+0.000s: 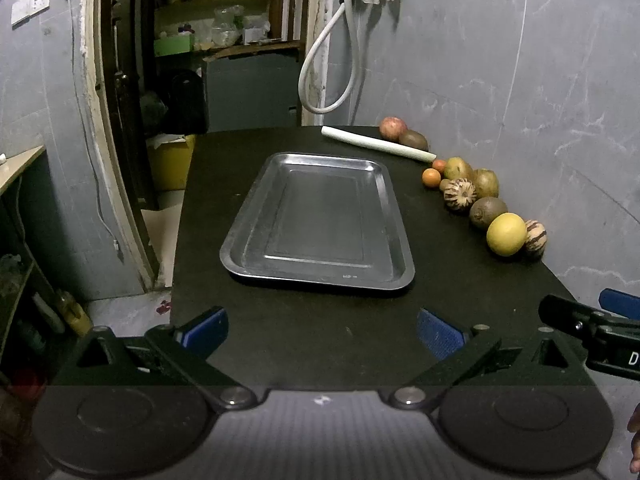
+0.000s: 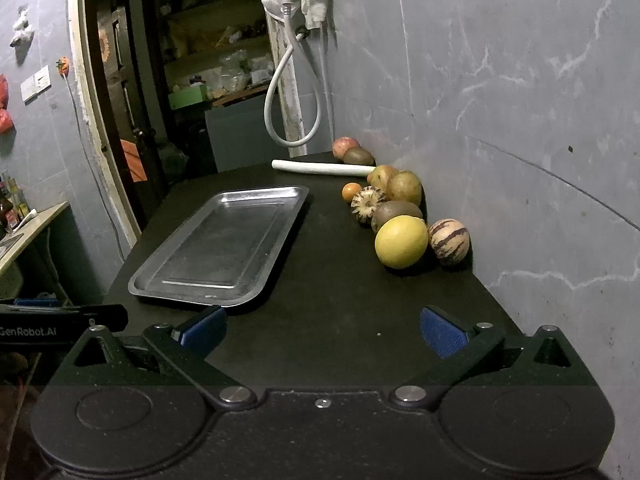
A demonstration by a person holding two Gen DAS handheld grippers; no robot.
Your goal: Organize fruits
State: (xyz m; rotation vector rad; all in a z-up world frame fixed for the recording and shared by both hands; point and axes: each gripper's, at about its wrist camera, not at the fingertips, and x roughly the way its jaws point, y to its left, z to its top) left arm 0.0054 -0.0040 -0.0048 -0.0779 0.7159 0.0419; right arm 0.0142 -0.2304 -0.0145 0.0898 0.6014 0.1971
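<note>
An empty steel tray (image 1: 256,236) (image 2: 152,280) lies in the middle of the black table. Several fruits line the wall on the right: a yellow lemon (image 1: 506,234) (image 2: 401,241), striped melons (image 1: 459,194) (image 2: 449,241), brown kiwis (image 1: 488,212) (image 2: 394,212), small oranges (image 1: 431,178) (image 2: 351,191) and a red apple (image 1: 393,128) (image 2: 345,146). My left gripper (image 1: 322,334) is open and empty, low over the table's near edge in front of the tray. My right gripper (image 2: 324,334) is open and empty, near the front right, short of the lemon.
A white tube (image 1: 376,143) (image 2: 322,168) lies at the table's back right. A hose (image 1: 332,64) hangs on the wall behind. The tiled wall (image 2: 520,120) bounds the table on the right; a doorway with shelves (image 1: 208,40) is behind it.
</note>
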